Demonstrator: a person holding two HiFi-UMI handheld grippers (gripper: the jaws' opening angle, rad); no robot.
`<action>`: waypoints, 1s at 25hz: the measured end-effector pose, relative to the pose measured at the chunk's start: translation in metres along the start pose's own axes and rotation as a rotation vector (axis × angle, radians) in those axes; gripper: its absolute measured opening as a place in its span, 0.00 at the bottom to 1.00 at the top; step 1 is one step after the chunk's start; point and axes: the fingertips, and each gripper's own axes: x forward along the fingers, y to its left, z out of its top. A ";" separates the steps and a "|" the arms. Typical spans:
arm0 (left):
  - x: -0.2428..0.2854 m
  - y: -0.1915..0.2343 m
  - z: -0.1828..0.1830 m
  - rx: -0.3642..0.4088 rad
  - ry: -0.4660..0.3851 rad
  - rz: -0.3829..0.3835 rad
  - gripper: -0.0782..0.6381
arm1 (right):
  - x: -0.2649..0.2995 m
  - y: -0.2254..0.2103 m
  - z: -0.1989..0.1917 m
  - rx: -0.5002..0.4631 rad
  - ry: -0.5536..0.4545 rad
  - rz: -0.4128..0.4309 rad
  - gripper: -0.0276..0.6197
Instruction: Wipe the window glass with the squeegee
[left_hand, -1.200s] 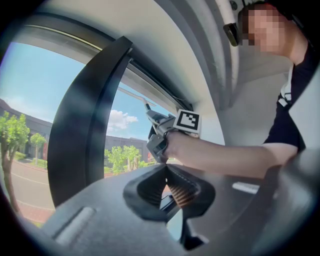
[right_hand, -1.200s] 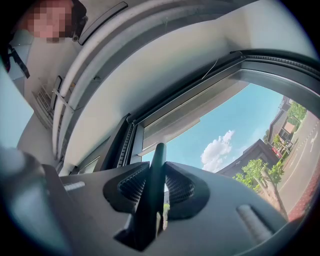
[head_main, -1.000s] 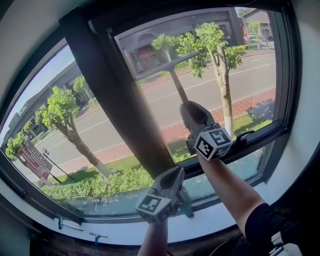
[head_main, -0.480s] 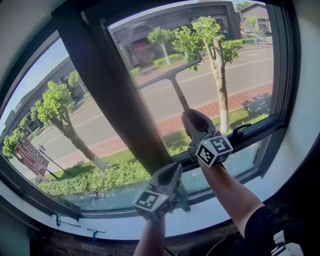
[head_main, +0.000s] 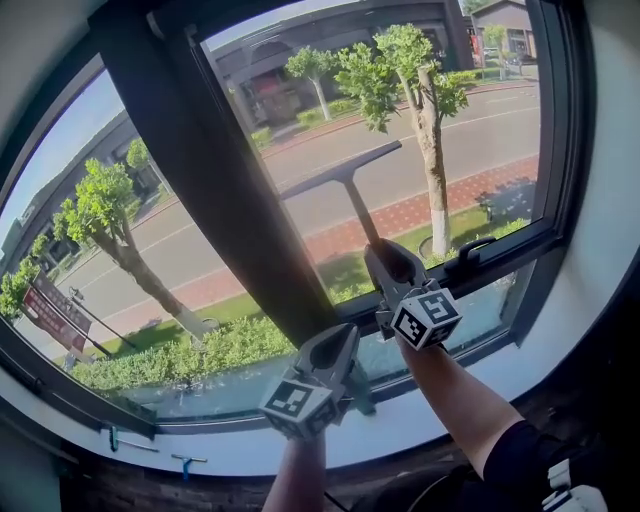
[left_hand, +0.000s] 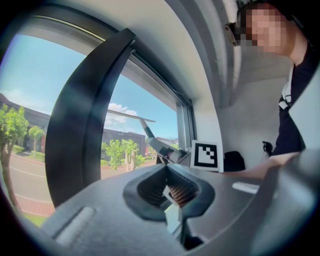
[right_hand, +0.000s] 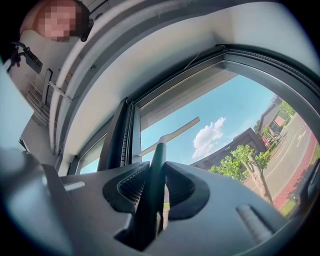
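Pinches the squeegee in the right gripper, jaws closed tight on the lower part of the dark handle, seemingly so that the blade can be driven from below in full sight. Reaches up and forward at nearly full arm's length, with the handle leaning toward the glass, likely to press the rubber edge on the pane. Cannot confirm actual contact from any view, though the blade appears to lie flat against it.

Sets the blade about halfway up the right pane, slanted: left end lower and close to the dark post, right end higher, toward the tree outside. Leaves the upper part of the pane above the blade, and below it the strip down to the lower frame. Looks like mid-stroke; direction not to be judged from here.

Places the squeegee straight above and ahead of the right gripper, handle running down from the blade's middle into the jaws. In the right gripper view, rises between the pads and ends in the pale crossbar against the sky.

Holds the left gripper low, near the sill, below and left of the right one, jaws pressed together on nothing, well apart from the squeegee. Probably parked there to stay clear of the stroke.
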 end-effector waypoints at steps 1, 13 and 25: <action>-0.001 0.000 -0.002 -0.002 0.002 -0.003 0.11 | -0.004 0.000 -0.004 0.004 0.005 -0.004 0.20; 0.001 -0.003 -0.011 -0.016 0.039 0.000 0.11 | -0.044 -0.010 -0.049 0.062 0.071 -0.049 0.20; 0.002 -0.004 -0.019 -0.039 0.079 0.006 0.11 | -0.080 -0.018 -0.095 0.090 0.149 -0.095 0.20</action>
